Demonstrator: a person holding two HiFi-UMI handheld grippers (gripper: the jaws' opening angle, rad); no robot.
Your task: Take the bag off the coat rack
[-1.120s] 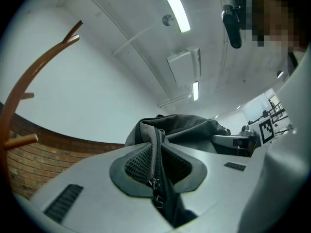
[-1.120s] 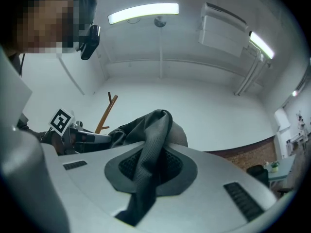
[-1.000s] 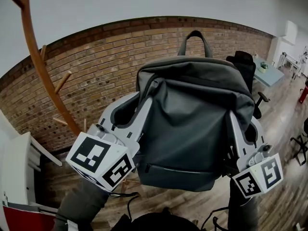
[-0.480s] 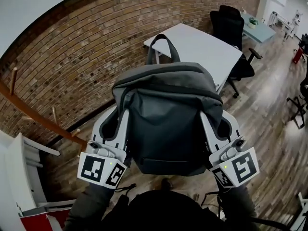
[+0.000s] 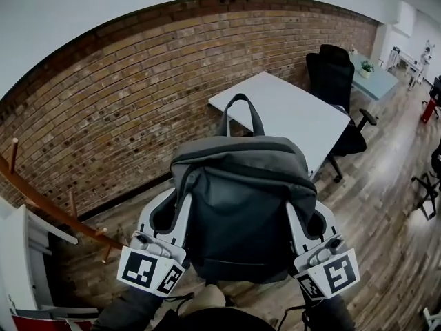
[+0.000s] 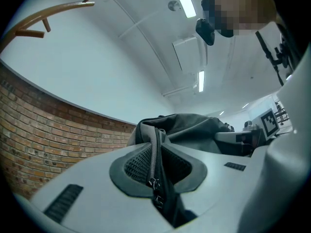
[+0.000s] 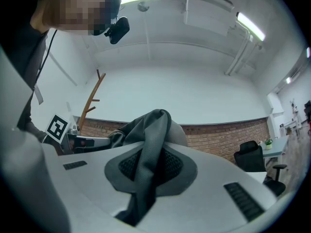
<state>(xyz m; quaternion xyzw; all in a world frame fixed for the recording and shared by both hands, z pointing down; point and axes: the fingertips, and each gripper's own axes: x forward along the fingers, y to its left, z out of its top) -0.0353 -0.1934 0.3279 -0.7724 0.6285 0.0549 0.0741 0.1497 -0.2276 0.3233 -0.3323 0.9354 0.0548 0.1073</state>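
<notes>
Evidently the bag (image 5: 238,212) has come down and away from the rack (image 5: 69,218), hanging free; left hand-held gripper (image 6: 156,174) pinches its zipped edge, right hand-held gripper (image 7: 148,171) its strap. Removal judged complete.

Pale grey moulded shells with dark mesh-textured pads (image 6: 138,161) are being displayed by the left gripper (image 6: 158,165) and right gripper (image 7: 149,166). Cubes (image 5: 150,271) with black-and-white square markers are being carried behind them. Dark grey sleeves (image 5: 127,307) are being worn.
</notes>
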